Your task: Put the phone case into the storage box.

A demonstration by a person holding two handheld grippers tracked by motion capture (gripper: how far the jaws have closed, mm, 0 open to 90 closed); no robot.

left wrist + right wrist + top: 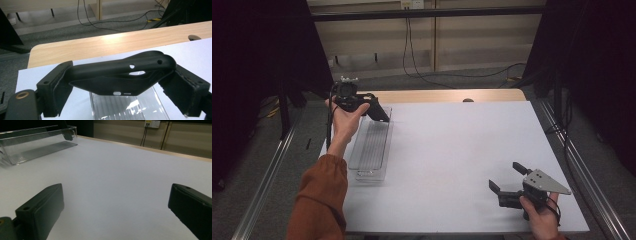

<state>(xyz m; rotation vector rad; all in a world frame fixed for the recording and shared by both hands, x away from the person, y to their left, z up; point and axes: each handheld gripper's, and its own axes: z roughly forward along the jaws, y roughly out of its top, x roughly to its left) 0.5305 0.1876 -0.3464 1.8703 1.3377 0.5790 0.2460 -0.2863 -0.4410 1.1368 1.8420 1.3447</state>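
A black soft phone case (379,113) is pinched by its two ends in my left gripper (371,107), which is shut on it. In the left gripper view the case (117,75) bows upward between the pads (56,87), with its camera cut-outs showing. It hangs just over the far end of a clear ribbed plastic tray (372,145), whose floor (125,107) lies right below the case. At the near right of the table my right gripper (507,176) stands open above the white mat. Nothing lies between the jaws of my right gripper (116,205).
A white mat (452,150) covers the table, with a strip of bare wood (447,95) and a cable hole (468,100) along the far edge. The tray (37,147) sits at the mat's left side. Black curtains and rails flank the table.
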